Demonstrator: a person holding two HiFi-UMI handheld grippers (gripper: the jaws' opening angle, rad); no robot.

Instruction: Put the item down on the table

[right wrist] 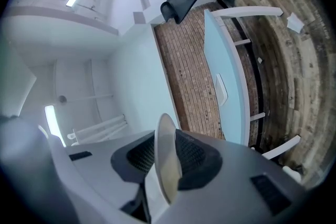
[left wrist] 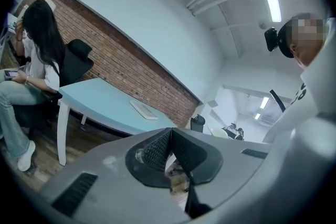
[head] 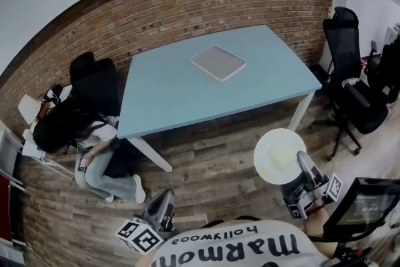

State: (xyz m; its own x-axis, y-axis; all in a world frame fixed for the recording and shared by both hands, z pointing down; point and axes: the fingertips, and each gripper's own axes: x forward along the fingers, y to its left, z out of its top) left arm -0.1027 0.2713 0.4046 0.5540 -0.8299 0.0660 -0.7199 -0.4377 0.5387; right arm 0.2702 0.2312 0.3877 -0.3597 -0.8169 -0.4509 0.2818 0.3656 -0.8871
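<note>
We see a round white plate (head: 279, 155), shallow, with a broad rim around a slightly darker middle. It is clamped by its edge between the jaws of the right gripper (right wrist: 167, 159). It is in the air, face up, over the wooden floor (head: 212, 166), near the table (head: 169, 94) but apart from it. The table has a pale blue top and white legs.

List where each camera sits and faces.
Head view: on the head, looking steeply down at the table; left gripper, right gripper, shirt show.
Left gripper view: on that gripper, facing the table from low; shut empty jaws, shirt show.
Right gripper view: on that gripper, rolled sideways toward the table; jaws clamp the plate.
Shared: all show the tray.
</note>
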